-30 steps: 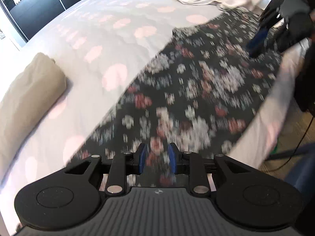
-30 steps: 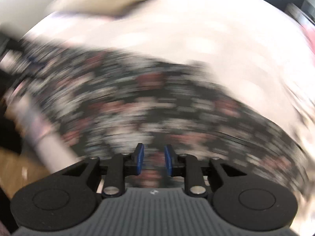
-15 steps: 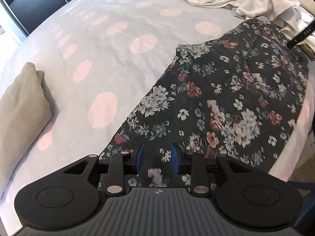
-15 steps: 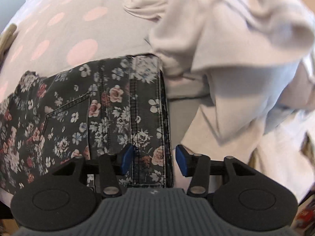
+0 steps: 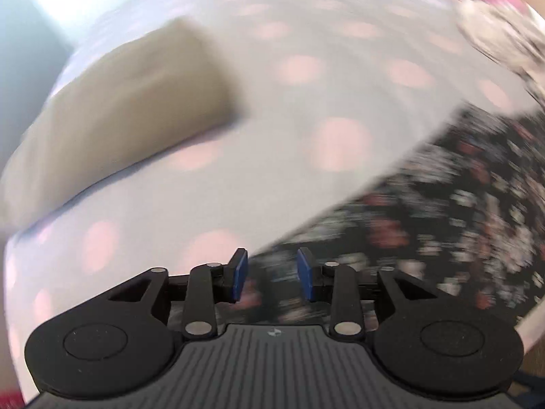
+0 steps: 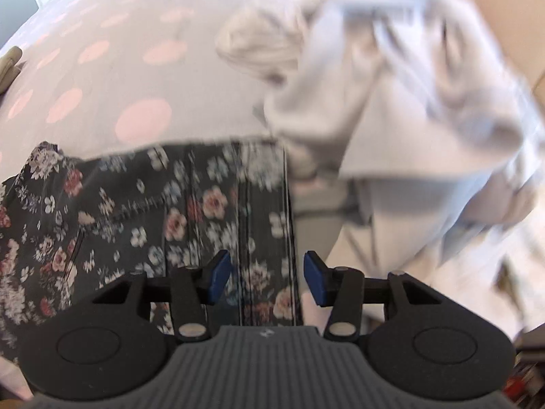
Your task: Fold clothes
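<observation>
Dark floral trousers (image 6: 143,211) lie flat on the bed; they also show blurred in the left wrist view (image 5: 442,211). My right gripper (image 6: 266,277) is open, its jaws astride the waistband edge (image 6: 286,225) of the trousers. My left gripper (image 5: 271,274) is open at the trousers' other end, with the cloth edge between the blue pads, not clamped. The left wrist view is motion-blurred.
A folded beige garment (image 5: 129,102) lies on the pink-dotted white sheet (image 5: 306,109) to the left. A heap of white and cream clothes (image 6: 391,95) lies right beside the waistband. The bed edge is at the lower right (image 5: 531,323).
My left gripper has swung left, bringing the beige garment to the view's centre-left. My right gripper has opened wider and moved slightly along the waistband.
</observation>
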`<state>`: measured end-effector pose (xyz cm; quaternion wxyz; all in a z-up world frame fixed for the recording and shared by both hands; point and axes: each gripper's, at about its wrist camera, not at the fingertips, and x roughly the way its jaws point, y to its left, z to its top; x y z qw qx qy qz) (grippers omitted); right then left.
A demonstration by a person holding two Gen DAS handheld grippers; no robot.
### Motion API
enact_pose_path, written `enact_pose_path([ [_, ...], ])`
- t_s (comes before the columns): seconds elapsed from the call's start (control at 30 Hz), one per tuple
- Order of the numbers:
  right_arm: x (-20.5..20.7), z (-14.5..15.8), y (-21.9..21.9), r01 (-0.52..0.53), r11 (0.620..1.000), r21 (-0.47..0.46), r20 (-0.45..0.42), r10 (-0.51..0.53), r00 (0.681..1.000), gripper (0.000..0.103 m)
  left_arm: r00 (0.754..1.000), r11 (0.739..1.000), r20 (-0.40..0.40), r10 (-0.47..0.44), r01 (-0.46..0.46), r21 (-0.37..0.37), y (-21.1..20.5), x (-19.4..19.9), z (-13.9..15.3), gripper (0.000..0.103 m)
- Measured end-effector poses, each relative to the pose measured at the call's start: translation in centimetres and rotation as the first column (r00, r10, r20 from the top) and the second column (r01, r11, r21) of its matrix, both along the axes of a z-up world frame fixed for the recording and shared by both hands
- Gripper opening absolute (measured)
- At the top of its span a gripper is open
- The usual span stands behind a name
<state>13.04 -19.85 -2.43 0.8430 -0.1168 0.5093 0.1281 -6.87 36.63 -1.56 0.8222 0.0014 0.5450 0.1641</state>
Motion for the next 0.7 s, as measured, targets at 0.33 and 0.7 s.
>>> enact_pose_path([
  [0.33,-1.7,2.1,7.3,-0.167,0.985,0.049,0.056,0.164,0.985,0.052,0.873,0.876,0.102,0.477,-0.482,0.022,17.0,-14.3,1.5,0.042],
  [0.7,-1.6,1.7,14.0,-0.251,0.968,0.030,0.048,0.249,0.967,0.052,0.790,0.793,0.073,0.608,-0.600,-0.111,22.5,-21.2,-4.5,0.050],
])
